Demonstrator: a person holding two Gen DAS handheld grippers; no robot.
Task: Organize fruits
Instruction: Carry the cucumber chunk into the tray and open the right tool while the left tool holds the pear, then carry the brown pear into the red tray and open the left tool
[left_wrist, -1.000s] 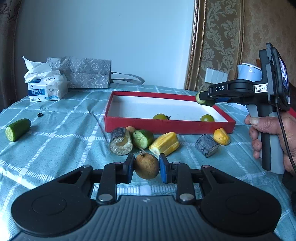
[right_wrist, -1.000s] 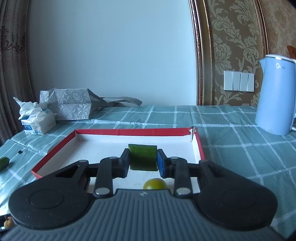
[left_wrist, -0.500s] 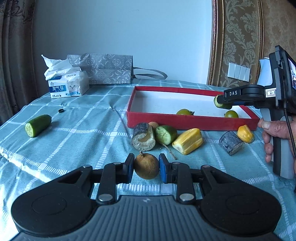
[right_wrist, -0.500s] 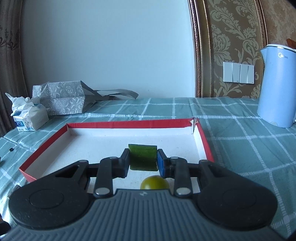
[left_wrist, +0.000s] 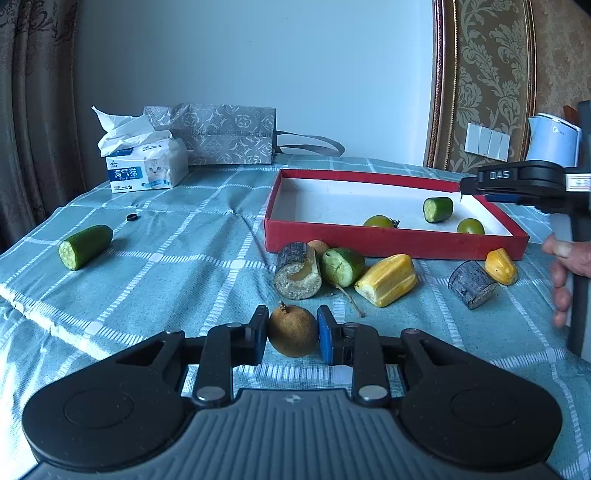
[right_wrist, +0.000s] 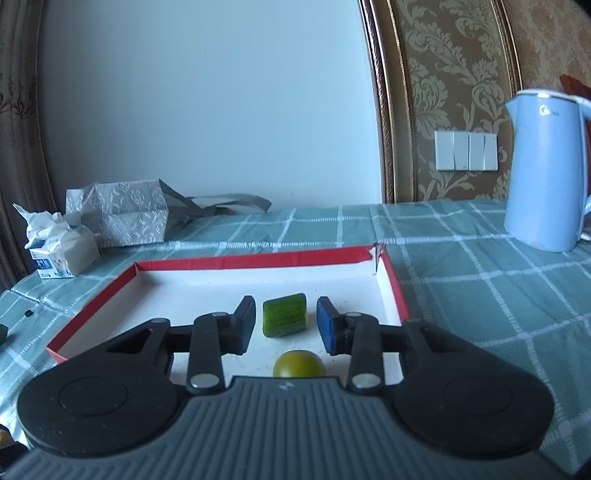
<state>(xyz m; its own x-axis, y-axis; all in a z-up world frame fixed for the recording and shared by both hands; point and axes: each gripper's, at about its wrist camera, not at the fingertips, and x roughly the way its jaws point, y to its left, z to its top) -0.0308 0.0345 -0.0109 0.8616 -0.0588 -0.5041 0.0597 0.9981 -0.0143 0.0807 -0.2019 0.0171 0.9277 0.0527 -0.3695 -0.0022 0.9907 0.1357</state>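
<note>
A red box (left_wrist: 391, 242) with a white inside lies open on the checked cloth. Inside it lie a short green cucumber piece (right_wrist: 285, 315) on its side and two round green fruits (left_wrist: 378, 221) (left_wrist: 470, 226). Just before its near wall lie a grey-barked cut stub (left_wrist: 297, 270), a green cut cucumber end (left_wrist: 342, 266), a yellow ridged piece (left_wrist: 387, 285), a darker stub (left_wrist: 471, 284) and a small yellow piece (left_wrist: 501, 266). A brown round fruit (left_wrist: 292, 332) sits nearest. A longer cucumber piece (left_wrist: 85, 246) lies well apart at left.
</note>
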